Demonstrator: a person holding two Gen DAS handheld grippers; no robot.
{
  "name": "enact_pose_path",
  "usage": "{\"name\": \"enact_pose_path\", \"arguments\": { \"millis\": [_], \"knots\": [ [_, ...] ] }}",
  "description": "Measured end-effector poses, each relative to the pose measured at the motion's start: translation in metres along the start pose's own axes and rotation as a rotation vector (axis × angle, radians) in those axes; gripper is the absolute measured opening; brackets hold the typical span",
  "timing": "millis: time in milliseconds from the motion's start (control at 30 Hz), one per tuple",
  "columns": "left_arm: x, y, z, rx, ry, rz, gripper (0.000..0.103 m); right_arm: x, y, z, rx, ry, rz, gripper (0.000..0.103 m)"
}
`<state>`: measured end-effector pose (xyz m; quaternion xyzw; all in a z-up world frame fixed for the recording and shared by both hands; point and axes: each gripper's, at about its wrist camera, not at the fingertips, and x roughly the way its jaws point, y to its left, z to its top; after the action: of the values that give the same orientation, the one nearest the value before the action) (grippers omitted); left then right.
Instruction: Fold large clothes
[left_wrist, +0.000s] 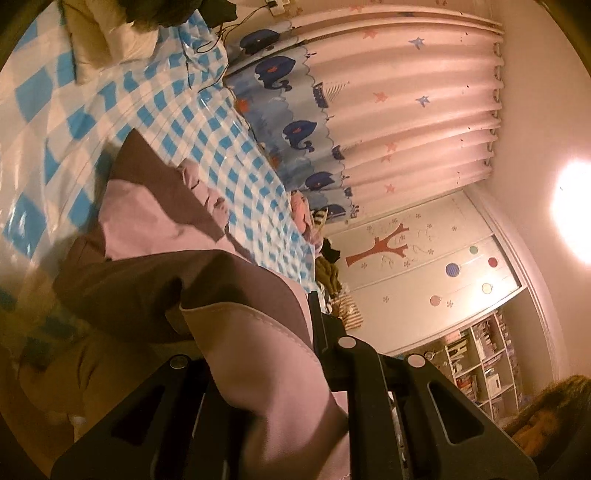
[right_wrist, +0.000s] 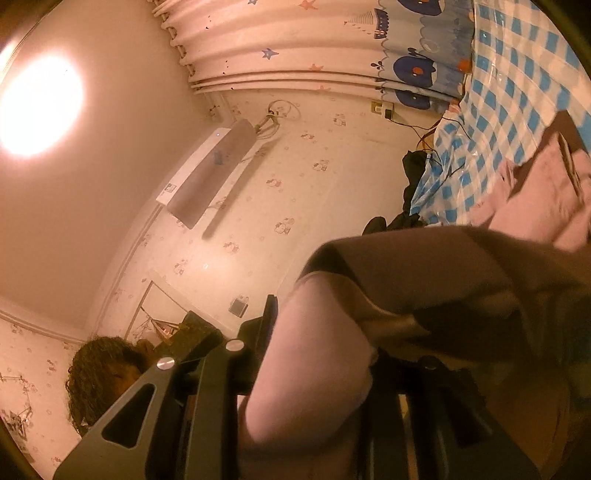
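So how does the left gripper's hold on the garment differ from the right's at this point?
In the left gripper, the pink and brown garment shows a stitched pink hem edge with brown cloth behind it; in the right gripper, a rounded pink bulge sits under a brown fold. The left wrist view looks toward the wardrobe, the right wrist view toward the air conditioner. Both are shut on the same garment, lifted off the checked sheet.

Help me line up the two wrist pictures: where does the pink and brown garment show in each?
Left wrist: the pink and brown garment fills the lower centre, clamped in the left gripper, trailing up-left onto the bed.
Right wrist: it runs from lower centre to the right edge, clamped in the right gripper.
Shared landmark: the blue-checked bed cover.
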<state>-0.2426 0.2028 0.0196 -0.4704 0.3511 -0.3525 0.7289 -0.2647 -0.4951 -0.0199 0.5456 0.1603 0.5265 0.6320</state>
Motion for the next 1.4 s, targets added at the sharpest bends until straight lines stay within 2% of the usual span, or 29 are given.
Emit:
{"name": "enact_pose_path", "arguments": {
  "millis": [167, 333, 600, 733, 900, 1033, 1200, 1233, 1267, 1300, 1333, 1367, 1400],
  "knots": [
    [0.023, 0.007, 0.034, -0.032, -0.016, -0.005, 0.010, 0.023, -0.012, 0.036, 0.008, -0.004, -0.025, 0.025],
    [0.061, 0.022, 0.082, -0.087, -0.029, 0.011, 0.010, 0.044, -0.037, 0.080, 0.043, -0.027, -0.072, 0.025],
    [0.123, 0.068, 0.148, -0.188, -0.043, 0.069, 0.010, 0.073, -0.105, 0.148, 0.137, -0.063, -0.206, 0.025],
    [0.153, 0.098, 0.174, -0.240, -0.041, 0.120, 0.010, 0.081, -0.143, 0.171, 0.191, -0.077, -0.281, 0.025],
    [0.184, 0.142, 0.190, -0.317, -0.041, 0.190, 0.012, 0.079, -0.202, 0.184, 0.299, -0.093, -0.388, 0.025],
    [0.203, 0.179, 0.193, -0.390, -0.049, 0.250, 0.016, 0.077, -0.241, 0.186, 0.373, -0.093, -0.459, 0.028],
    [0.220, 0.206, 0.192, -0.429, -0.047, 0.292, 0.019, 0.072, -0.269, 0.188, 0.446, -0.092, -0.472, 0.034],
    [0.220, 0.205, 0.193, -0.429, -0.047, 0.283, 0.027, 0.072, -0.269, 0.188, 0.453, -0.089, -0.457, 0.042],
    [0.219, 0.202, 0.195, -0.428, -0.051, 0.259, 0.039, 0.071, -0.269, 0.189, 0.459, -0.089, -0.434, 0.052],
    [0.217, 0.198, 0.196, -0.428, -0.057, 0.235, 0.046, 0.071, -0.266, 0.189, 0.463, -0.092, -0.422, 0.056],
    [0.214, 0.192, 0.198, -0.432, -0.071, 0.209, 0.059, 0.071, -0.262, 0.190, 0.470, -0.100, -0.400, 0.066],
    [0.210, 0.184, 0.201, -0.439, -0.090, 0.176, 0.072, 0.072, -0.259, 0.190, 0.469, -0.102, -0.390, 0.080],
    [0.205, 0.176, 0.203, -0.446, -0.111, 0.133, 0.079, 0.073, -0.252, 0.191, 0.457, -0.112, -0.365, 0.086]
  ]
}}
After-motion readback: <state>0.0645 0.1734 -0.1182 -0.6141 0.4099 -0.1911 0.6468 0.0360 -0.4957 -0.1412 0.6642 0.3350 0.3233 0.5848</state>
